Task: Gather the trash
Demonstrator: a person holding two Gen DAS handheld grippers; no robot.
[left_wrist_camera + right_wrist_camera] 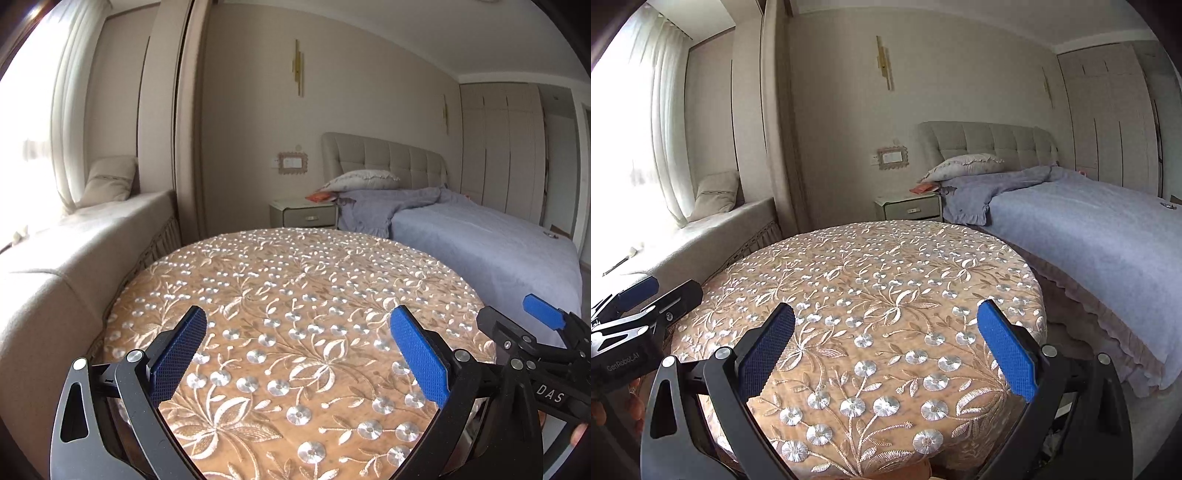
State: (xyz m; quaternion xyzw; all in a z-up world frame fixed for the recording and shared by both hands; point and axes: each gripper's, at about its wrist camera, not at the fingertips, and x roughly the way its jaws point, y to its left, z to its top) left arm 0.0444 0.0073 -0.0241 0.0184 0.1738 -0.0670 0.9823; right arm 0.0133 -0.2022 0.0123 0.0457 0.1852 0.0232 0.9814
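My left gripper (297,319) is open and empty, held over the near part of a round table (295,280) covered with an orange floral embroidered cloth. My right gripper (886,314) is open and empty over the same table (871,280). Each gripper shows in the other's view: the right one at the right edge of the left wrist view (532,332), the left one at the left edge of the right wrist view (631,314). No trash shows on the cloth.
A bed (480,240) with a blue cover stands right of the table. A nightstand (303,214) with an orange item on it stands behind. A cushioned window seat (74,240) runs along the left. A small brush-like item (622,260) lies on it.
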